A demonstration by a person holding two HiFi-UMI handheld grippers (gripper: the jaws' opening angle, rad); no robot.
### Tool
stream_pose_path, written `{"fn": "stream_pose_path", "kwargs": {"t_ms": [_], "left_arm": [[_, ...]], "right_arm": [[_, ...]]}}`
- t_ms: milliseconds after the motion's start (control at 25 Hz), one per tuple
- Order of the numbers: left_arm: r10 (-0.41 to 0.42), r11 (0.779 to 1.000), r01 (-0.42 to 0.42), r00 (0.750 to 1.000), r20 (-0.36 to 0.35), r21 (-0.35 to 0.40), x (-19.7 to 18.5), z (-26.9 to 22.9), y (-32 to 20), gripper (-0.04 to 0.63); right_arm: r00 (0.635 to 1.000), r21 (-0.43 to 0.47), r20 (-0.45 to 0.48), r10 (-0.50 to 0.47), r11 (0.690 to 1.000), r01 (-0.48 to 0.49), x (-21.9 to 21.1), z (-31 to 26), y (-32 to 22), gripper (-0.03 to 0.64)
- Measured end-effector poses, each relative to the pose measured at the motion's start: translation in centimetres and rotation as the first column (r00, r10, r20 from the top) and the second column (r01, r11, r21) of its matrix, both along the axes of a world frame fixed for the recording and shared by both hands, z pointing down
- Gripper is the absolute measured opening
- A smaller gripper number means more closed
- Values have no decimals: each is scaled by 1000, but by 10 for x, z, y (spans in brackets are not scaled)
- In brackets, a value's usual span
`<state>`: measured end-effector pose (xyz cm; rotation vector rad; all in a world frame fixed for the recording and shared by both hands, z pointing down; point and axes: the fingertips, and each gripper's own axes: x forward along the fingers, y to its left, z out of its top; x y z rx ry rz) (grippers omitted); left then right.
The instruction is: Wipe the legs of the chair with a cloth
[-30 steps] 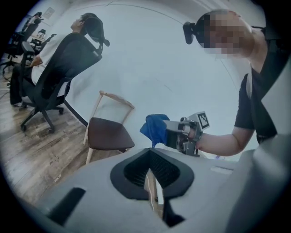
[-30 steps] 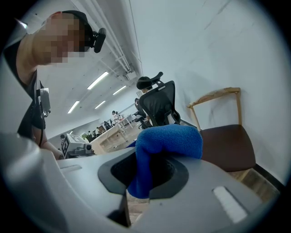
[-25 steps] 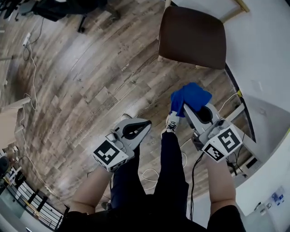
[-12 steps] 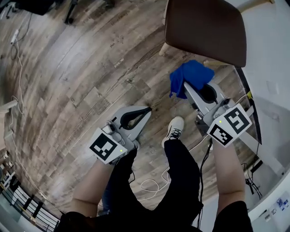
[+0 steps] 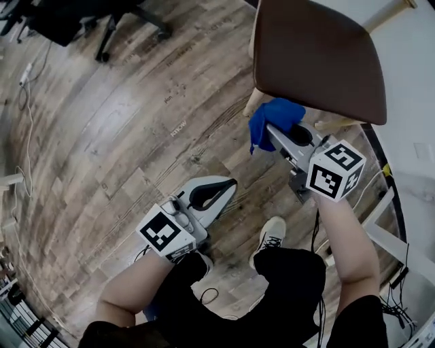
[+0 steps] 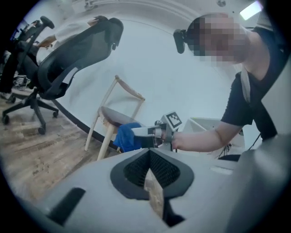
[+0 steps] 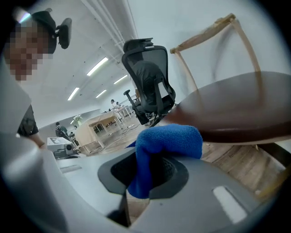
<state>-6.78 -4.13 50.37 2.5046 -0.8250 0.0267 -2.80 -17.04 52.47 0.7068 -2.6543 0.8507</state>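
The wood floor [image 5: 122, 122] fills most of the head view. A chair [image 5: 316, 54] with a brown seat and pale wood legs stands at the top right. A black office chair [image 5: 81, 20] stands well apart, at the top left.

The left gripper [image 5: 228, 187] is low over the floor and points at the chair. Its jaws are closed together with nothing in them.

The right gripper [image 5: 280, 134] points up and left, under the front edge of the seat. Its cube has black and white squares. Its jaws pinch a blue cloth [image 5: 272, 121].

The cloth is a bunched lump. It sticks out past the jaws toward a front leg [image 5: 253, 103]. It sits just beside that leg, but I cannot tell if it touches.
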Motion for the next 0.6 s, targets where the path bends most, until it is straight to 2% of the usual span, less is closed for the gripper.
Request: {"fn": "stream_pose_path", "kwargs": {"t_ms": [120,160,280,440,600], "left_arm": [[50,991,-53,998,28,121,6,-1,-22,0],[52,989,-56,998,31,140,4,0,-29,0],[32,989,-37,999,32,146,-4,6,-46,0],[5,978,-21,997,78,206,-12,10,-66,0],[-26,974,6,996,84,228,-17,9,-80,0]], "right_arm": [[1000,32,26,2,999,-2,-2,14,-18,63],[1000,49,29,-6,999,4,-3,17,-21,63],[999,84,20,-36,996,34,-2,29,-24,63],[999,116,9,-52,992,51,0,47,-38,63],[998,110,26,-49,993,46,2,65,-51,63]]}}
